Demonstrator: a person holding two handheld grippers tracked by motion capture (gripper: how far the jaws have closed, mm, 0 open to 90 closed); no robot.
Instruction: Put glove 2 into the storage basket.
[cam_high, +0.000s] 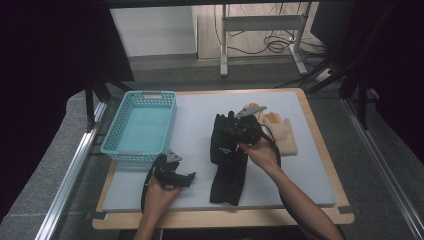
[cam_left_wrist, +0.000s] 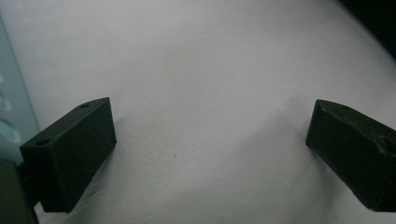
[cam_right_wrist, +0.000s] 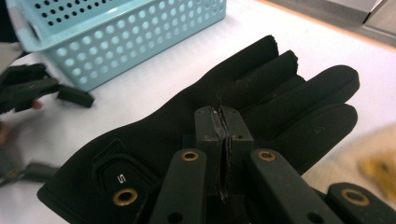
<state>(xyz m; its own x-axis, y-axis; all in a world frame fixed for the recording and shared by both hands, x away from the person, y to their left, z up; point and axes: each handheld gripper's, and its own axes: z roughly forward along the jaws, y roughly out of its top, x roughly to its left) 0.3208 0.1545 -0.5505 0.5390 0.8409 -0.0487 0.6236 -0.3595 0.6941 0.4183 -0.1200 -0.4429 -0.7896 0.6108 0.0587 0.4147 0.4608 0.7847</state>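
Table (cam_high: 310, 165): two gloves (cam_high: 227, 155) (one basket (cam_high: 142, 125)).

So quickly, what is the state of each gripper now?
Left gripper: open, nothing between its jaws.
Right gripper: shut on a fold of the black glove.

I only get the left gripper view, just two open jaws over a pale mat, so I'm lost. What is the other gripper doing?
Observer: The right gripper is shut on a black glove.
Operator: Anything else on the table?
Observer: A cream glove with orange fingertips lies beyond the black one.
Operator: That pale blue edge beside me?
Observer: A perforated blue basket, with nothing inside; the left gripper sits near its front corner.
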